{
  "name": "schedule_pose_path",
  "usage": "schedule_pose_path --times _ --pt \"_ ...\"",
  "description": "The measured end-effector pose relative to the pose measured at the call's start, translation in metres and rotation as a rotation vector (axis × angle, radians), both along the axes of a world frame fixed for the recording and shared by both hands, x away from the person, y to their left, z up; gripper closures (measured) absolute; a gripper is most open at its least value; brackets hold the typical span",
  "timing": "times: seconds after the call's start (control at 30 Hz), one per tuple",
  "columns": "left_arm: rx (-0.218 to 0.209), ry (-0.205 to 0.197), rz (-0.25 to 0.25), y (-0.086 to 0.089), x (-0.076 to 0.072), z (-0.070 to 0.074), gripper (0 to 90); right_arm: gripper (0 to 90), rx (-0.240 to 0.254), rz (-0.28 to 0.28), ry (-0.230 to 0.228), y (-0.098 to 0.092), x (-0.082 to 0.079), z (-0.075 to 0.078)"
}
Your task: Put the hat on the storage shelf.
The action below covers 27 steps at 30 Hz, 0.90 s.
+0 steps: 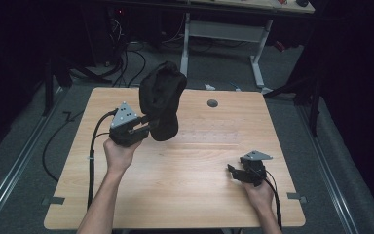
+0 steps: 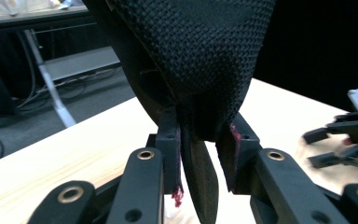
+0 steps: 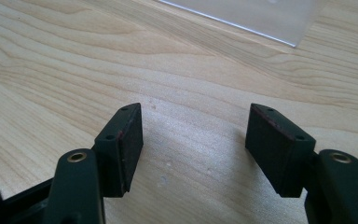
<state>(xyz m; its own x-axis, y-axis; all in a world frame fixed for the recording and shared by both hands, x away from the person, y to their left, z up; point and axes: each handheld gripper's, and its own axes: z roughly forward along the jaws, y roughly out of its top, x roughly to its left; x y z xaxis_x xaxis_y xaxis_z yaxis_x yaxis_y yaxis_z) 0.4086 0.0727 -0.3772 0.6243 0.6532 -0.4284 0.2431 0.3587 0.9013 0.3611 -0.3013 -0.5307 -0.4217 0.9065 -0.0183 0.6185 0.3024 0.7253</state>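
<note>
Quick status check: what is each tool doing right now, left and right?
Left tool: closed on the black fabric bag, held above the table.
Right tool: open, nothing between its jaws, low over the table.

black bag [image 2: 191, 56]: top cut off | far desk [image 1: 253, 6]: cropped

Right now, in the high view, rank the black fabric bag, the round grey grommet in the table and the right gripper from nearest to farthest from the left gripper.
1. Black fabric bag: clamped in the left gripper, lifted above the table's far left part.
2. Round grey grommet: in the tabletop, near the far edge, to the right.
3. Right gripper: near the right front, jaws open over bare wood.
</note>
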Motion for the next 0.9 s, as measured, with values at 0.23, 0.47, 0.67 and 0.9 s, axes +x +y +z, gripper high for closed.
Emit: schedule_pose_path --times 0.23,0.47,0.67,0.9 --pt "0.027 0.003 0.027 -0.002 0.01 -0.008 71.9 36.8 0.0 -0.001 0.0 0.0 0.0 0.0" --pt "0.045 0.001 0.048 -0.007 0.016 -0.013 71.9 36.5 -0.001 -0.002 0.001 0.0 0.0 0.0" --pt "0.057 0.009 0.058 -0.013 0.02 -0.019 71.8 36.4 -0.001 -0.003 0.001 0.0 -0.001 0.0" --pt "0.057 0.005 0.072 -0.019 0.022 -0.022 71.7 36.3 0.001 -0.004 0.003 0.001 -0.001 0.0"
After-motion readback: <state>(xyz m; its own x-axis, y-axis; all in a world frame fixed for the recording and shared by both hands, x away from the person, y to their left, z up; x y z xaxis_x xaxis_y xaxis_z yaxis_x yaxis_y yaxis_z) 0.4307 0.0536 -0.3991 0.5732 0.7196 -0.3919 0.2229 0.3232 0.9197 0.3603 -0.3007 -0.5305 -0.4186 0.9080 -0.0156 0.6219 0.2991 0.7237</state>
